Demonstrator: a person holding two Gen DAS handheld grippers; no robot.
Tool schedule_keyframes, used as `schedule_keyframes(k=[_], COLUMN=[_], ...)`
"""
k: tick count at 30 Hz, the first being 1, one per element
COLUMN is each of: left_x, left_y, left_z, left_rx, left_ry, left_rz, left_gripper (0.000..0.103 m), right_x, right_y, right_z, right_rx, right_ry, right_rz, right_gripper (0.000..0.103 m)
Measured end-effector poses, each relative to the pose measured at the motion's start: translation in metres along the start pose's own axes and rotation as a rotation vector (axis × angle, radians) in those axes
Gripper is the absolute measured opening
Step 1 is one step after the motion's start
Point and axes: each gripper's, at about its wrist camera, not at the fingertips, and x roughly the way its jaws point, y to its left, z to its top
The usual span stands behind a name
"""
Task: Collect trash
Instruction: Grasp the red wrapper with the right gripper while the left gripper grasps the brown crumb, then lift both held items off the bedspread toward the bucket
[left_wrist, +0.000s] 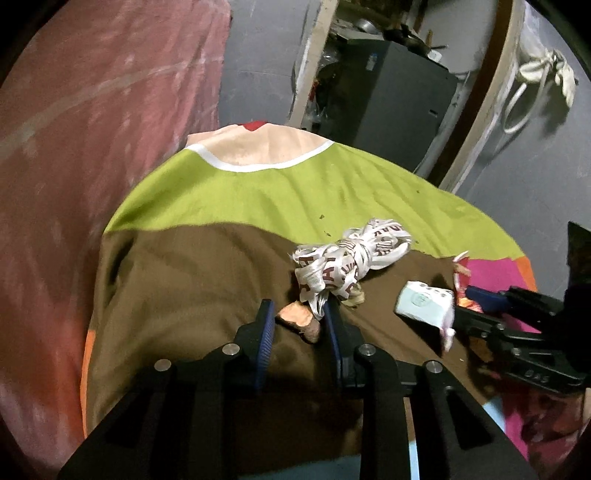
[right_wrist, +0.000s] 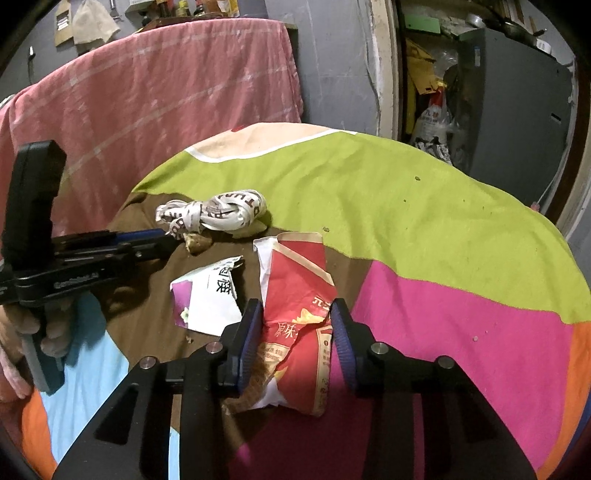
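A small orange-brown scrap (left_wrist: 298, 320) lies on the brown patch of the cloth, and my left gripper (left_wrist: 298, 310) is shut on it, a pad at each end. The printed white ribbon bundle (left_wrist: 343, 258) rests just beyond, one loop hanging by the right finger. In the right wrist view a crumpled red snack wrapper (right_wrist: 295, 273) is pinched between the pads of my right gripper (right_wrist: 295, 306). A torn white packet (right_wrist: 210, 299) lies to its left, with the ribbon bundle (right_wrist: 218, 214) and the scrap (right_wrist: 199, 240) farther back by the left gripper (right_wrist: 170, 238).
The multi-coloured cloth (right_wrist: 406, 206) covers a rounded table. A pink cloth (right_wrist: 166, 92) hangs along its far left side. A grey cabinet (right_wrist: 517, 110) and a cluttered doorway stand behind on the right. Small crumbs dot the green patch. A hand (right_wrist: 51, 332) grips the left tool.
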Motion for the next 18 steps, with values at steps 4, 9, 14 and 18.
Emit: schedule_keyframes(k=[4, 9, 14, 18], left_x=[-0.015, -0.029, -0.042, -0.054], left_y=[-0.009, -0.018, -0.028, -0.041], left_z=[-0.012, -0.023, -0.035, -0.044], left_rx=[0.002, -0.008, 0.004, 0.012], left_ry=[-0.021, -0.027, -0.022, -0.032], left_rz=[-0.002, -0.017, -0.048, -0.072], left_gripper=[0.022, 0.022, 0.022, 0.022], right_x=[-0.004, -0.018, -0.040, -0.063], right_y=[0.003, 0.003, 0.004, 0.007], right_z=[-0.004, -0.015, -0.025, -0.032], right_rx=[0.002, 0.028, 0.053, 0.060], right_ry=[-0.011, -0.061, -0.130, -0.198], right_rz=[-0.005, -0.007, 0.002, 0.005], right_gripper=[0.035, 0.035, 0.035, 0.035])
